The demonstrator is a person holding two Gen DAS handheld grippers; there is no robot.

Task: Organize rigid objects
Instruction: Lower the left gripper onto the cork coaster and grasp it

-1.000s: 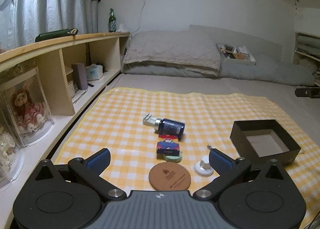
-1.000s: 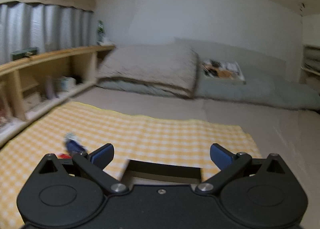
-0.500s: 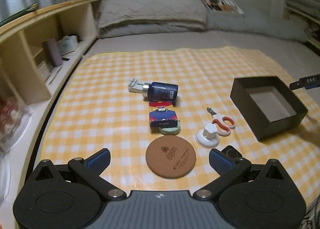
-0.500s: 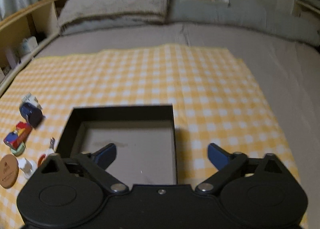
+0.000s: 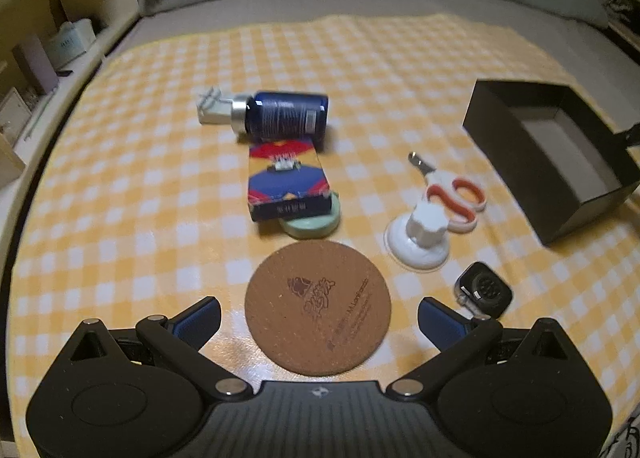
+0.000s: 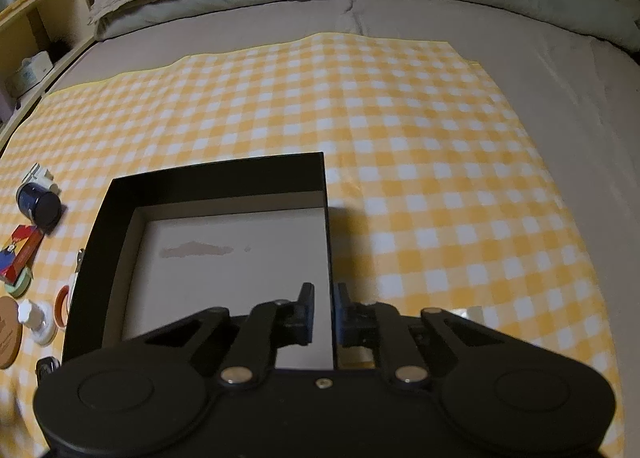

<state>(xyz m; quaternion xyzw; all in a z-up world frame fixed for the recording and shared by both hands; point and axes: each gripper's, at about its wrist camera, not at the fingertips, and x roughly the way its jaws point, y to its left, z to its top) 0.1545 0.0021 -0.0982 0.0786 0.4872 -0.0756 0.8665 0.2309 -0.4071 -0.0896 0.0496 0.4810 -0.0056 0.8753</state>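
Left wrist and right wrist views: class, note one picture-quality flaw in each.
Left wrist view: lamp glare shines off the checked cloth beside the cork coaster, and the shelf edges bow with fisheye distortion. Right wrist view: dim light, with the far-left items smeared at the rim.

We hold two matte black grippers. Our left gripper [image 5: 319,312] has blue pads on its fingertips [image 5: 198,320], round black discs at each side, silver pivot screws and a ribbed grey centre plate with a small emblem. Our right gripper [image 6: 324,316] has the same black linkages, discs and silver screws.
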